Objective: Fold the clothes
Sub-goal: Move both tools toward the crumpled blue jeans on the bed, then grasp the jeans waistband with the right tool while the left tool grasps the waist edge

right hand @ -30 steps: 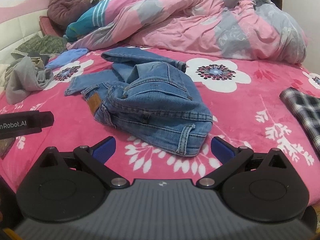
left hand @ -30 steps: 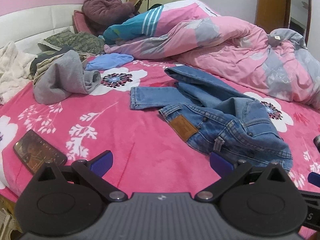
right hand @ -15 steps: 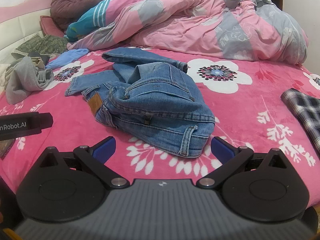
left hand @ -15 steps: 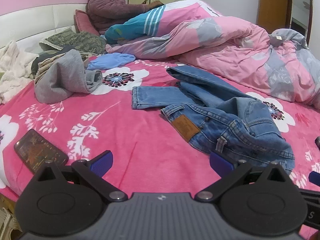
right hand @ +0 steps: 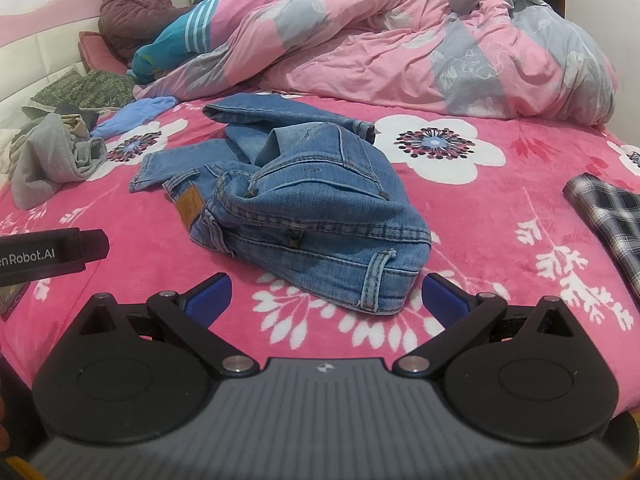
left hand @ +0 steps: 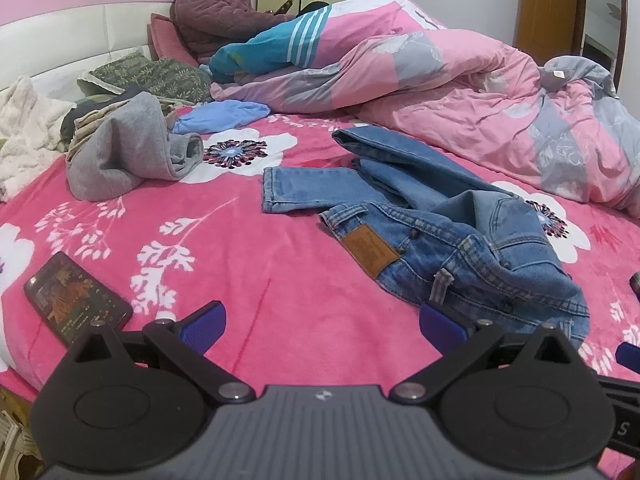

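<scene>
A crumpled pair of blue jeans (right hand: 304,208) lies on the pink flowered bed cover (left hand: 224,264), waistband nearest the cameras with a tan leather patch (left hand: 370,248) facing up, one leg stretched flat toward the left and the other folded back toward the heaped pink and grey quilt (right hand: 420,52) behind. The right tongs (right hand: 326,298) hover low just in front of the jeans, spread wide and empty, with the blue pads on either side of the near corner of the waistband, where a belt loop (right hand: 374,280) shows; whether the pads touch the denim cannot be told. The left tongs (left hand: 320,326) are also wide apart and grip nothing; their right pad sits in front of the edge of the waistband, while the left pad is over bare cover. A phone (left hand: 76,300) with a lit screen lies on the bed just left of the left tongs. Farther back on the left are a rumpled grey garment (left hand: 124,152), a light blue garment (left hand: 224,116) and a green patterned pillow (left hand: 160,78). A checked cloth (right hand: 608,212) lies at the right edge of the bed in the right wrist view, well apart from the jeans. A person in a dark red padded jacket (left hand: 212,20) sits against the headboard, half under the quilt
</scene>
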Available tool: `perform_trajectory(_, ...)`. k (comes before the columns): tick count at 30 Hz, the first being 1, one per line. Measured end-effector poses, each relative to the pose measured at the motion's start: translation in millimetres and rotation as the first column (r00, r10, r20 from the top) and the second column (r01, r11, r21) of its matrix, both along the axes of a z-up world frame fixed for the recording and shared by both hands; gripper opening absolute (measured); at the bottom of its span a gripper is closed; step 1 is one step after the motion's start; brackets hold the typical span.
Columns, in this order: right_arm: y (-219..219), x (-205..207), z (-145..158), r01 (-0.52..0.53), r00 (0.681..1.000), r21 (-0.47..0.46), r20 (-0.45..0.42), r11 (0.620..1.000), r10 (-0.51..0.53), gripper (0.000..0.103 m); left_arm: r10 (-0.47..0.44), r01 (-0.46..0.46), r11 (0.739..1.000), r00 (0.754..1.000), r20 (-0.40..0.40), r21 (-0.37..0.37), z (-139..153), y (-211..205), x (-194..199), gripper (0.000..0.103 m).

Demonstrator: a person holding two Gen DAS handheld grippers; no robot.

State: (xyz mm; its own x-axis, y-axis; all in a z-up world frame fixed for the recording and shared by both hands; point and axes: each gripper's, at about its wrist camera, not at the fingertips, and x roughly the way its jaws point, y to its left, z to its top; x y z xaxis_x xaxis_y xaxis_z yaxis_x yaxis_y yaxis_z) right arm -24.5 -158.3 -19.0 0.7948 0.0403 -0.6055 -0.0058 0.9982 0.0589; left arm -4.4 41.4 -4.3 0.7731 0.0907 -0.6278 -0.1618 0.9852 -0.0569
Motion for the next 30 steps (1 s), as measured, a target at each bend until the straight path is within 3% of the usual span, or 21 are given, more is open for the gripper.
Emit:
perform_trajectory(18, -4, -1, -4, -0.005, 1.000, 0.008, 0.011, 1.000, 0.005, 0.102, -0.012, 0.012, 1.000, 1.000, -0.008, -0.002, -7, -2, 3, 0.103)
perform_trajectory(30, -30, -6, -13, -0.099, 0.989, 0.041, 0.111, 0.994, 0.094, 0.102, -0.071, 0.070, 0.994, 0.997, -0.009, -0.088, -27, 3, 18, 0.103)
